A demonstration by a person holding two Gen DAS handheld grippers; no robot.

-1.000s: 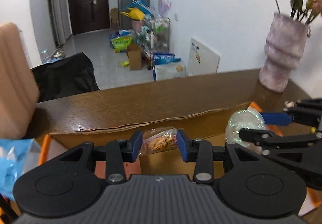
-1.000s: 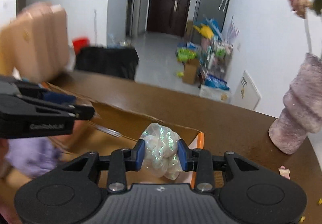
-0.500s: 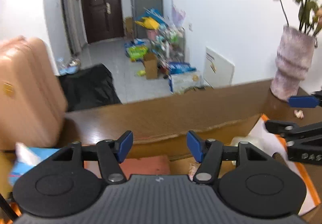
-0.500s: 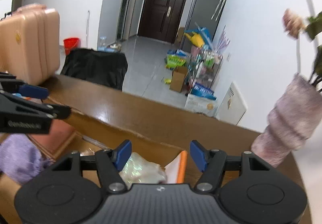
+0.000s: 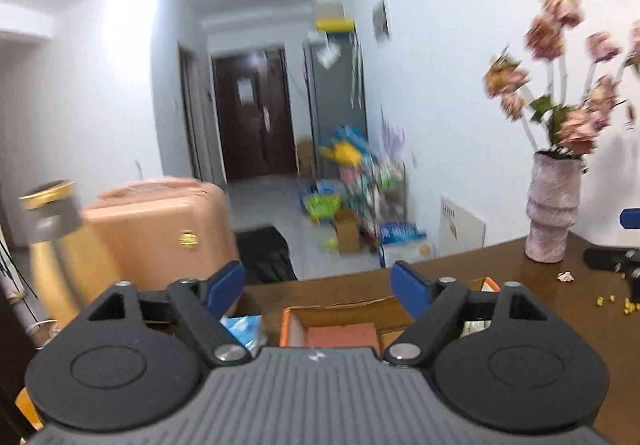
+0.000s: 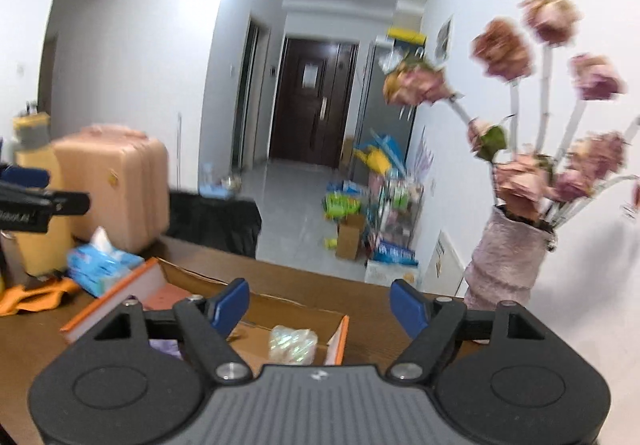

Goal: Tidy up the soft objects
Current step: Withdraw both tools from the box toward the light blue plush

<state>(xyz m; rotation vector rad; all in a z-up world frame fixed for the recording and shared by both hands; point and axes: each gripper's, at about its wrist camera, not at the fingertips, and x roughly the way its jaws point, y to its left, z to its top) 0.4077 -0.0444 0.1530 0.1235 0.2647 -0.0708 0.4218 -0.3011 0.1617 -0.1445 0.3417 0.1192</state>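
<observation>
Cardboard box [image 6: 256, 309] holds iridescent bag [image 6: 292, 341]; both grippers [image 5: 318, 287] [image 6: 320, 303] opening, empty.

Landmark: cardboard box [image 6: 256, 309], on the table [image 6: 304, 285].
In box: crinkled bag [image 6: 292, 343], against its right wall.
Left of box: tissue pack [image 6: 100, 265], on the table, just beside.
Right of box: vase [image 6: 508, 257], on the table, apart.
Behind box: suitcase [image 6: 116, 181], beyond the table's far edge, to the left.
</observation>
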